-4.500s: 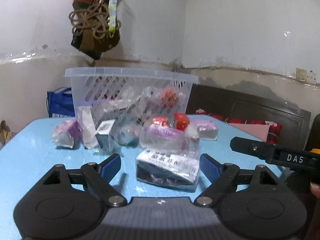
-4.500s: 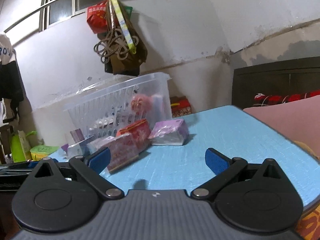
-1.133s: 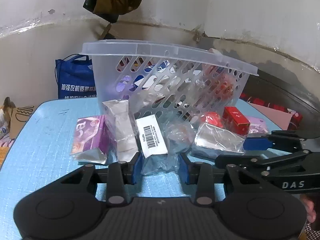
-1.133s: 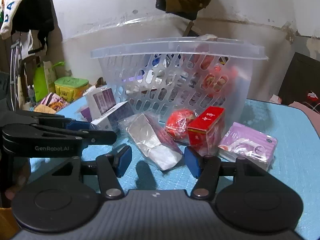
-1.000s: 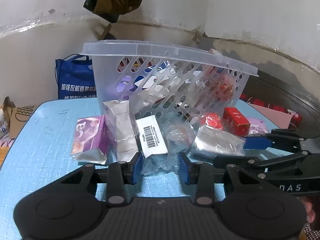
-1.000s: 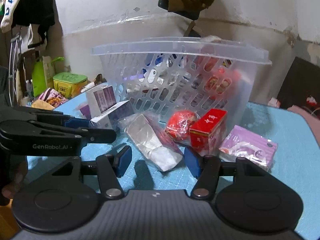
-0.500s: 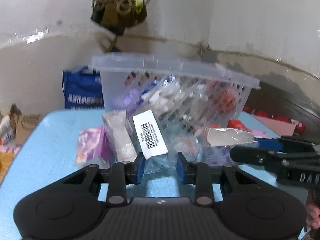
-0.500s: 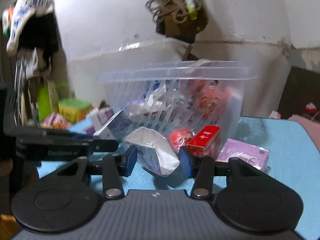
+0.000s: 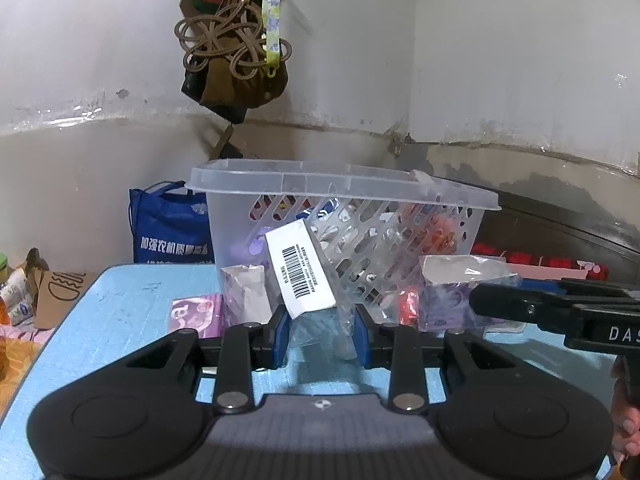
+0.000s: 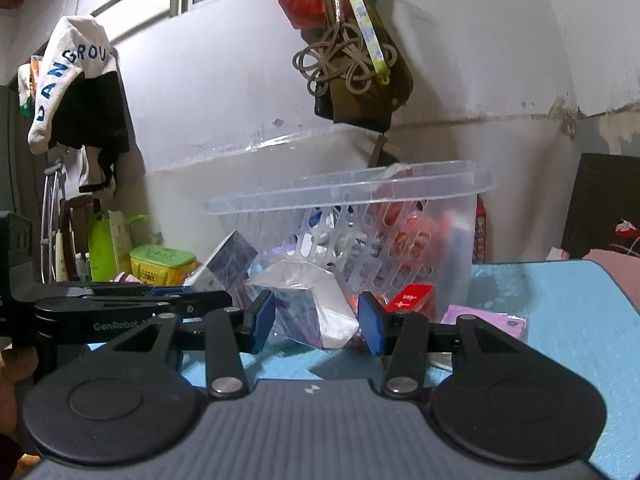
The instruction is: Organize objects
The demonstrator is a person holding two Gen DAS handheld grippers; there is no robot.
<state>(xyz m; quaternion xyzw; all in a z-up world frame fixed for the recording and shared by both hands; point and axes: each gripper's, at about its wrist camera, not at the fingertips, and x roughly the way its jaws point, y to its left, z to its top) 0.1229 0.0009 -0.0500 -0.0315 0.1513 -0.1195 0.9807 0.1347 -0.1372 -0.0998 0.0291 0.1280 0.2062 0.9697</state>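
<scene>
My left gripper (image 9: 320, 330) is shut on a clear-wrapped pack with a white barcode label (image 9: 300, 272), held just above the blue table (image 9: 120, 312) in front of the clear slotted basket (image 9: 344, 184). My right gripper (image 10: 316, 320) is shut on a silver and purple wrapped packet (image 10: 312, 300), also lifted before the basket (image 10: 360, 188). In the left wrist view the right gripper (image 9: 492, 296) reaches in from the right with that packet (image 9: 460, 280). In the right wrist view the left gripper (image 10: 200, 294) stands at the left with its pack (image 10: 228, 264).
A purple pack (image 9: 196, 312) and a silvery pouch (image 9: 244, 292) lie on the table left of the basket. A red box (image 10: 412, 296) and another purple pack (image 10: 484, 320) lie by its right side. The basket holds several packets. A blue bag (image 9: 168, 232) stands behind the table.
Both grippers closed on their packs and lifted them off the table while tilting upward. The basket now sits lower and farther in both views.
</scene>
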